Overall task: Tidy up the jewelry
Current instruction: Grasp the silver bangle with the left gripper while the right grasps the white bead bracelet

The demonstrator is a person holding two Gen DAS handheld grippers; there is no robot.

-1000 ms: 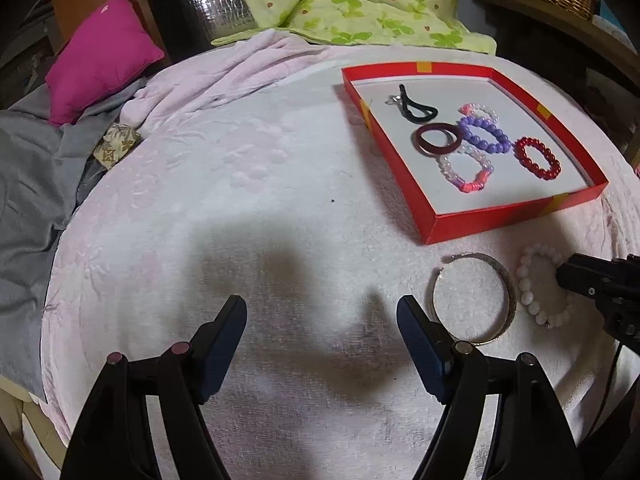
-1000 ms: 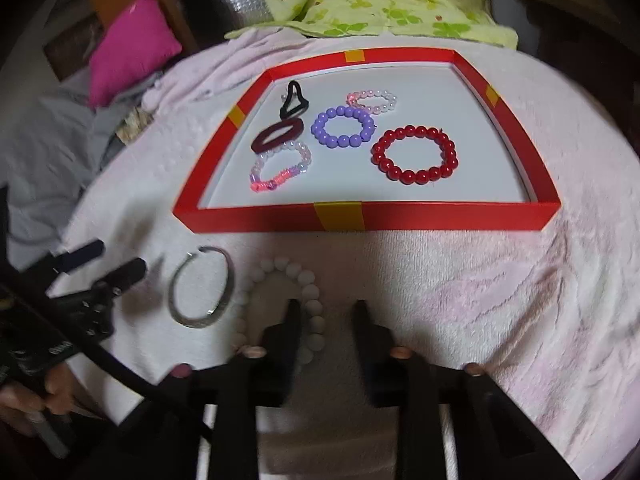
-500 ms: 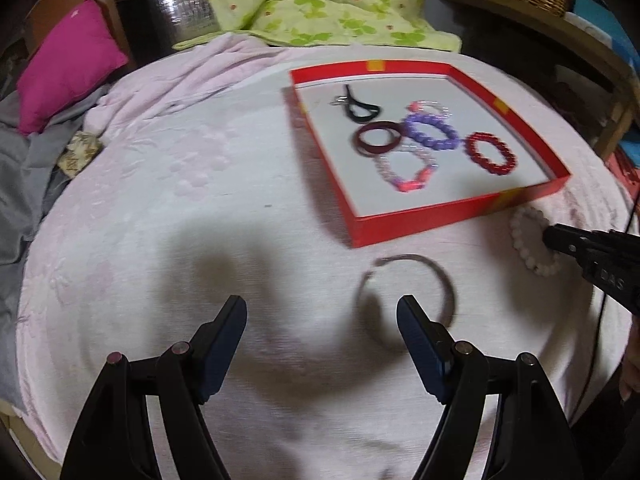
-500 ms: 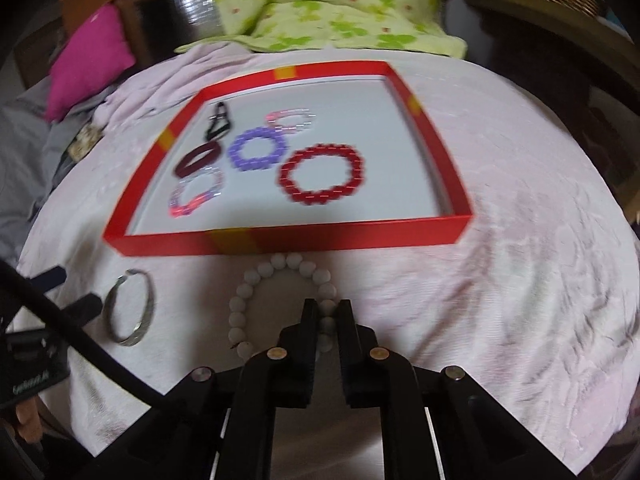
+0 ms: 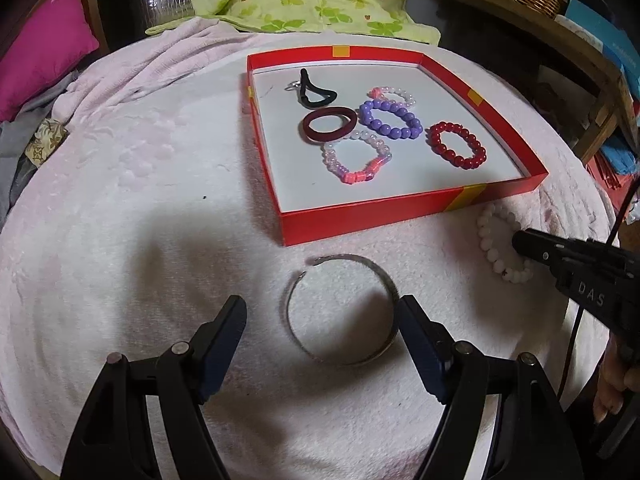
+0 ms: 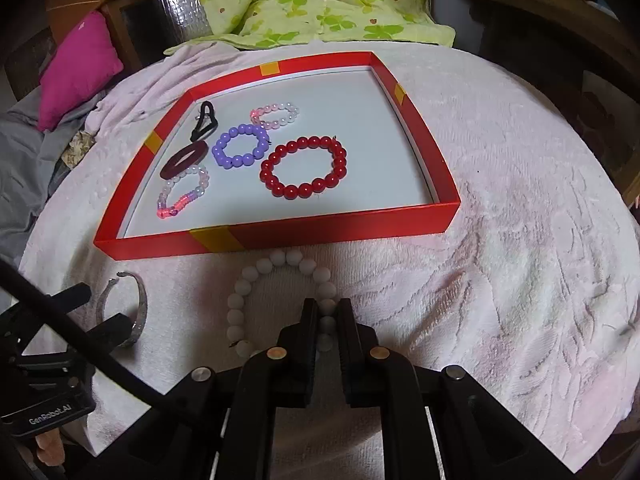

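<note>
Since a second ago, my right gripper has clamped the white bead bracelet outside the red tray; left gripper, jaws apart, now straddles the silver bangle, ready to grab.

white bead bracelet: flat, before the red tray | silver bangle: open, flat, left of it | five bracelets and a black tie: inside tray
</note>
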